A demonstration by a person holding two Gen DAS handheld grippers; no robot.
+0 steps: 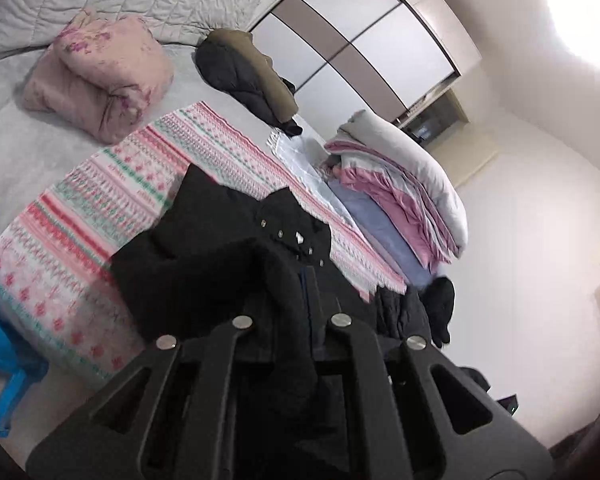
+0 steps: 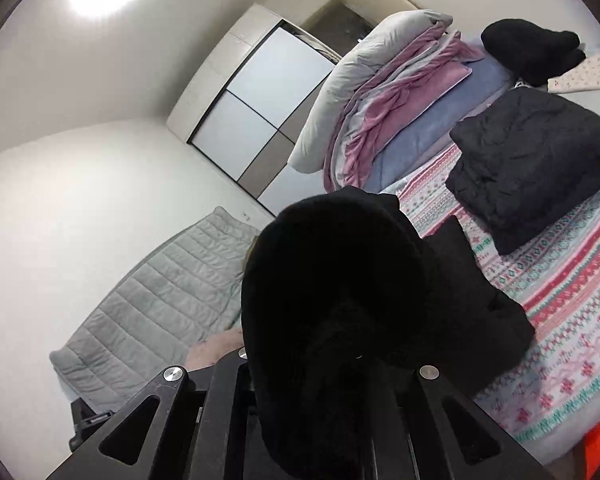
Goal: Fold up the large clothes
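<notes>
A black fleece jacket [image 1: 220, 248] with metal snaps lies partly on the pink and green patterned blanket [image 1: 100, 216] that covers the bed. My left gripper [image 1: 290, 320] is shut on a fold of this jacket, and black cloth drapes over its fingers. In the right wrist view the same black jacket [image 2: 340, 280] bulges up over my right gripper [image 2: 332, 364], which is shut on it; its fingertips are hidden under the fabric. Both grippers hold the jacket lifted above the blanket [image 2: 560, 320].
A folded black garment [image 2: 532, 168] lies on the blanket to the right. Stacked pink, blue and grey bedding [image 2: 380, 120] and a grey pillow line the bed's edge. A pink rolled quilt [image 1: 100, 76], dark clothes [image 1: 248, 72], a wardrobe [image 1: 360, 40] and a blue stool [image 1: 4, 352] surround it.
</notes>
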